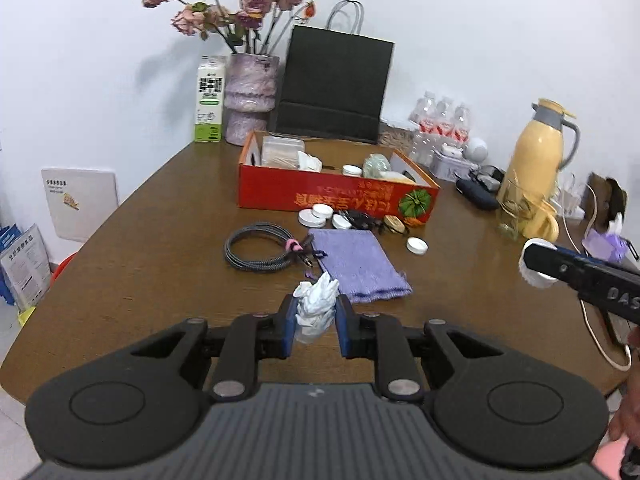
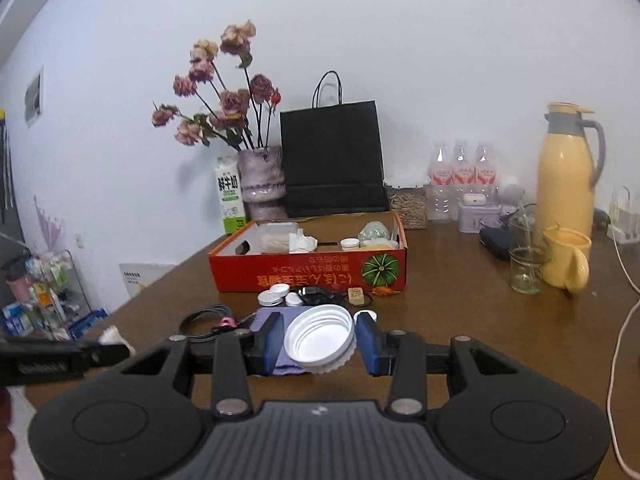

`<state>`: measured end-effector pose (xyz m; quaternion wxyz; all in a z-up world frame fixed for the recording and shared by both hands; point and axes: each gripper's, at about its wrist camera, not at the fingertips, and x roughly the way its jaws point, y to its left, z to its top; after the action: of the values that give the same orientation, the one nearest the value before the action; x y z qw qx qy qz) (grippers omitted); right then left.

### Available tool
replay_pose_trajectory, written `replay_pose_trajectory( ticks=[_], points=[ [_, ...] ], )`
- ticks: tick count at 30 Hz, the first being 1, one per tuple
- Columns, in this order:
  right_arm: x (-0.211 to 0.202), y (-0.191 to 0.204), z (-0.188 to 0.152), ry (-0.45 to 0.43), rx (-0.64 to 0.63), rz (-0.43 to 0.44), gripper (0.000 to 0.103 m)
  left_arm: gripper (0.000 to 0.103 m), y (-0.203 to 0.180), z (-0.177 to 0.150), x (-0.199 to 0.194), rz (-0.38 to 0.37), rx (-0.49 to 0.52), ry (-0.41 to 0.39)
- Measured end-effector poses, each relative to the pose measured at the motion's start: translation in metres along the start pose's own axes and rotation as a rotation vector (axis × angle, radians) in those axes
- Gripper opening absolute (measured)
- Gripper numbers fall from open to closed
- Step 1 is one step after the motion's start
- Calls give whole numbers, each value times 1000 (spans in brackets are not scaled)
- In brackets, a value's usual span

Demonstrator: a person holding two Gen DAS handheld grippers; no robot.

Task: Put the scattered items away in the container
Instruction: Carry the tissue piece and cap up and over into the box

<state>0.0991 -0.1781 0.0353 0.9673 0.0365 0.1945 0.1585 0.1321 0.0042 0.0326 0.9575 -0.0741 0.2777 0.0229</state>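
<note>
Each gripper was loaded for the red box (image 1: 320, 192) ahead: the left gripper (image 1: 316, 320) pinched a crumpled tissue (image 1: 316, 304), the right gripper (image 2: 320, 342) clamped a white lid (image 2: 320, 336), both held clear above the table (image 1: 140, 248).

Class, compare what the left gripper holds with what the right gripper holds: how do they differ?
The left gripper pinches a crumpled white tissue, soft and shapeless; the right gripper clamps a round white plastic lid, rigid and ridged. The lid is wider than the tissue, spreading its gripper further. Both are white and held above the table.
</note>
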Motion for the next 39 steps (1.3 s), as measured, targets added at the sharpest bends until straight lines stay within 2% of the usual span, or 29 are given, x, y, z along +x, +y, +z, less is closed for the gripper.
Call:
replay_pose_trajectory(
  ticks=[4, 14, 16, 19, 24, 27, 30, 34, 36, 39],
  points=[
    [-3, 4, -3, 4, -32, -36, 38, 20, -2, 3, -1, -18, -14, -20],
    [43, 1, -7, 104, -12, -6, 38, 20, 9, 7, 28, 1, -34, 32],
    [56, -2, 0, 116, -8, 6, 38, 20, 15, 19, 38, -12, -32, 26],
    [79, -5, 17, 110, -15, 20, 38, 20, 29, 50, 59, -82, -38, 25],
    [132, -14, 66, 77, -64, 42, 38, 20, 51, 122, 122, -74, 64, 19],
    [183, -18, 111, 56, -90, 81, 38, 20, 59, 172, 178, -85, 88, 56],
    [253, -18, 149, 117, -111, 109, 38, 20, 68, 209, 249, -96, 71, 156],
    [381, -19, 181, 282, -71, 105, 38, 20, 75, 231, 344, -28, 110, 295],
    [436, -22, 185, 352, -35, 61, 38, 20, 79, 235, 386, 20, 114, 356],
    [496, -26, 178, 452, -21, 25, 38, 20, 81, 234, 415, 47, 160, 385]
  ],
)
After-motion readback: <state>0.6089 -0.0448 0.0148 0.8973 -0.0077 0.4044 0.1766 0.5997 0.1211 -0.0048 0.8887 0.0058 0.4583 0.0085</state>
